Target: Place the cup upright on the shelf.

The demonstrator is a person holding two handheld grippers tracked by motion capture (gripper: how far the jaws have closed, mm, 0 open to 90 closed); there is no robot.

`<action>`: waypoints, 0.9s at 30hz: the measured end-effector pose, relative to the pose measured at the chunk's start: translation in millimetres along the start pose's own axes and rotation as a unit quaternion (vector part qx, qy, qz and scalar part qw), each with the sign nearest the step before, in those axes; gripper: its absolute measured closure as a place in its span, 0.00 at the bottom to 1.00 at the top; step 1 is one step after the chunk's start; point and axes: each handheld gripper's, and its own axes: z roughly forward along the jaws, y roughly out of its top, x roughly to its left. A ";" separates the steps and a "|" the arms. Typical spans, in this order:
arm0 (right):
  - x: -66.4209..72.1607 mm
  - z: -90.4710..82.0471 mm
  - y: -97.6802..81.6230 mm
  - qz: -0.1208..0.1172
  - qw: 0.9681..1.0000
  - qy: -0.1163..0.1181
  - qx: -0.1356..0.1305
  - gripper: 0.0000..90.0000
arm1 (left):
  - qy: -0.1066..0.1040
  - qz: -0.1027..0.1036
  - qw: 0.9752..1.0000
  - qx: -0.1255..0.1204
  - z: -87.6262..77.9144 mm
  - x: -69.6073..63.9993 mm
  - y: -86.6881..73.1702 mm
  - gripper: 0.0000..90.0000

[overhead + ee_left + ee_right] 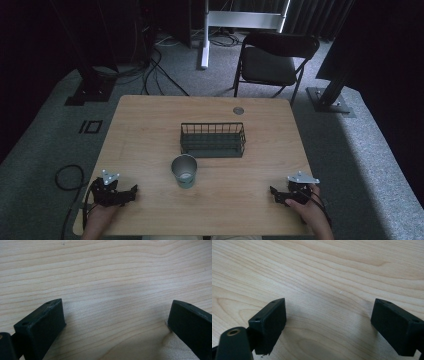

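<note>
Metal cup (184,170) upright, mouth up, near wire basket (213,139), whose long axis runs left-right; both grippers' (134,192) (273,192) jaws released on tabletop (150,130).

From here the right gripper (328,322) has its two black jaws spread wide, with nothing between them but bare light wood. They hang close over the table (332,270), perhaps touching it, though I can't say for sure. A small brass-ringed hole shows on the gripper body at lower left.
</note>
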 end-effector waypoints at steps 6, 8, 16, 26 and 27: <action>0.0 -0.6 -0.7 -0.003 1.000 0.003 0.001 0.14 | 0.000 0.000 1.000 0.000 0.0 0.0 0.0 0.02; -0.1 -0.6 -0.7 -0.004 1.000 0.003 0.000 0.14 | 0.000 0.000 1.000 0.000 0.0 0.0 0.0 0.02; -0.6 -0.2 -0.4 -0.006 1.000 0.005 0.000 0.13 | 0.000 -0.001 1.000 0.000 -0.2 -0.2 -0.3 0.02; 3.8 -1.1 -1.3 -0.010 1.000 0.007 0.000 0.14 | 0.000 -0.001 1.000 0.000 -0.1 -0.2 -0.3 0.02; 3.9 -1.1 -1.3 -0.010 1.000 0.008 0.000 0.14 | 0.000 0.000 1.000 0.000 -0.2 -0.2 -0.3 0.02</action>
